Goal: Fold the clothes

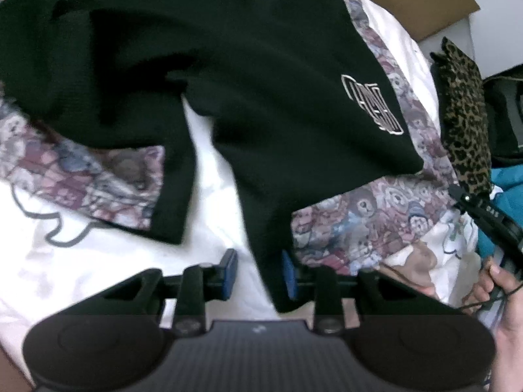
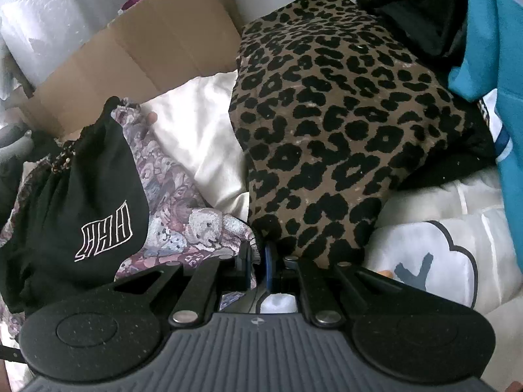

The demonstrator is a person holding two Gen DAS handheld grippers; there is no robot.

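A black garment (image 1: pixel 228 65) with a white outlined logo (image 1: pixel 371 109) lies spread over a teddy-bear print blanket (image 1: pixel 359 215). My left gripper (image 1: pixel 260 272) is open, and one leg of the black garment runs down between its blue pads (image 1: pixel 230 269) without being pinched. The black garment (image 2: pixel 75 196) also shows at the left of the right wrist view. My right gripper (image 2: pixel 258 258) is shut on the hem of a leopard-print garment (image 2: pixel 327 114), which rises ahead of it. From the left wrist view, the right gripper (image 1: pixel 457 192) holds that leopard-print garment (image 1: pixel 464 114) at the far right.
White bedding (image 1: pixel 65 277) with a cloud drawing (image 2: pixel 441 261) lies under the blanket (image 2: pixel 170 179). A cardboard box (image 2: pixel 147 49) stands behind the bed. A teal cloth (image 2: pixel 490 32) and a dark object (image 2: pixel 408 0) sit at the right. A hand (image 1: pixel 500 294) grips the right tool.
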